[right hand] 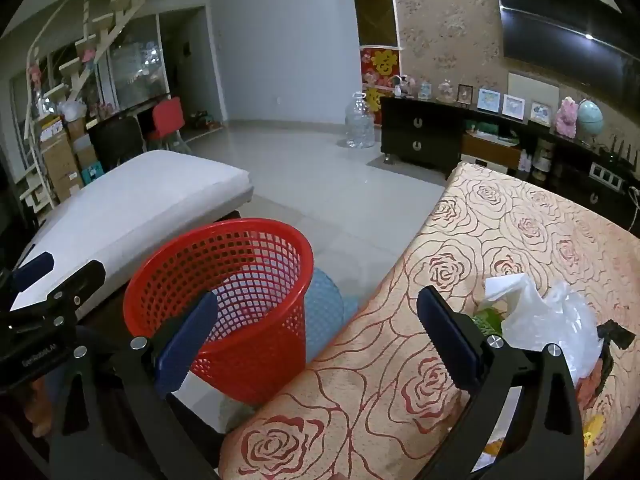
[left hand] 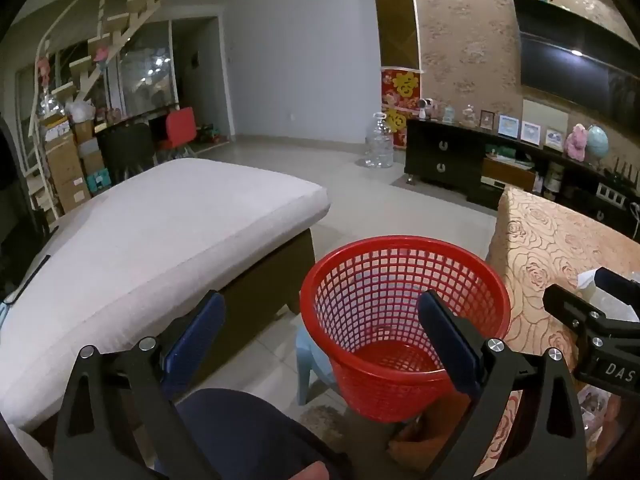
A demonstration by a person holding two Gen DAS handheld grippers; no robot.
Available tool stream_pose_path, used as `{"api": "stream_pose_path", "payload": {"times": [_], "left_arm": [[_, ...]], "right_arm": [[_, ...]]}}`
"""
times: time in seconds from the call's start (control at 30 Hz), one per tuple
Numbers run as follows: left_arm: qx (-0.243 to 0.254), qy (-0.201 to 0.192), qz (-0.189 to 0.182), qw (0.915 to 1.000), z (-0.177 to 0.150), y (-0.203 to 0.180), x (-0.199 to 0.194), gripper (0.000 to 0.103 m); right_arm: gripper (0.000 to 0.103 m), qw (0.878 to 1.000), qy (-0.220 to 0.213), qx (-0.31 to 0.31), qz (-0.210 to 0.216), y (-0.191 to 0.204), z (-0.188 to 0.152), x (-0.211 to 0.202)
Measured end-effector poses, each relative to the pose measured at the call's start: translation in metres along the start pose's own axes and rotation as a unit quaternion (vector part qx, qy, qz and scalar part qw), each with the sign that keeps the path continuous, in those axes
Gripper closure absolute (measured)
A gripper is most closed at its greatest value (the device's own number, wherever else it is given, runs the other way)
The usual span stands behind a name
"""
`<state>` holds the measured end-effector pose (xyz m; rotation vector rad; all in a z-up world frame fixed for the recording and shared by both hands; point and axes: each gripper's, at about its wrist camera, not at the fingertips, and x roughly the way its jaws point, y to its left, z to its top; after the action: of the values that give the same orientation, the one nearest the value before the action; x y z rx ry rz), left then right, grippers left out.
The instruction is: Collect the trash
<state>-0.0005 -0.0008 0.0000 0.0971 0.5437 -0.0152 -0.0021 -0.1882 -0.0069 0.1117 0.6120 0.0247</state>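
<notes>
While both claws are standing wide and holding nothing, the left claw (left hand: 320,336) is hovering over the red basket (left hand: 404,320); the right claw (right hand: 316,340) is pointing beside the trash bag (right hand: 552,328) lying on the table (right hand: 400,360), lower right of the frame.

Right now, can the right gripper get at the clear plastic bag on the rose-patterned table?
Probably yes. The right gripper is open and empty, the clear plastic bag lies just beside its right finger on the table, and nothing sits between them.
</notes>
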Motion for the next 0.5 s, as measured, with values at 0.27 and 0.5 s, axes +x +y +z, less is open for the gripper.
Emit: {"api": "stream_pose_path", "payload": {"times": [0.27,0.5], "left_arm": [[-0.007,0.004,-0.001,1.0000,-0.0002,0.0016,0.0014,0.009],[-0.003,0.001,-0.004,1.0000,-0.0004,-0.0042,0.0000,0.010]], "right_arm": [[0.007,1.000,0.002,0.001,0.002,-0.0021,0.0000,-0.0020],[0.007,1.000,0.000,0.002,-0.001,-0.0079,-0.0007,-0.0076]]}}
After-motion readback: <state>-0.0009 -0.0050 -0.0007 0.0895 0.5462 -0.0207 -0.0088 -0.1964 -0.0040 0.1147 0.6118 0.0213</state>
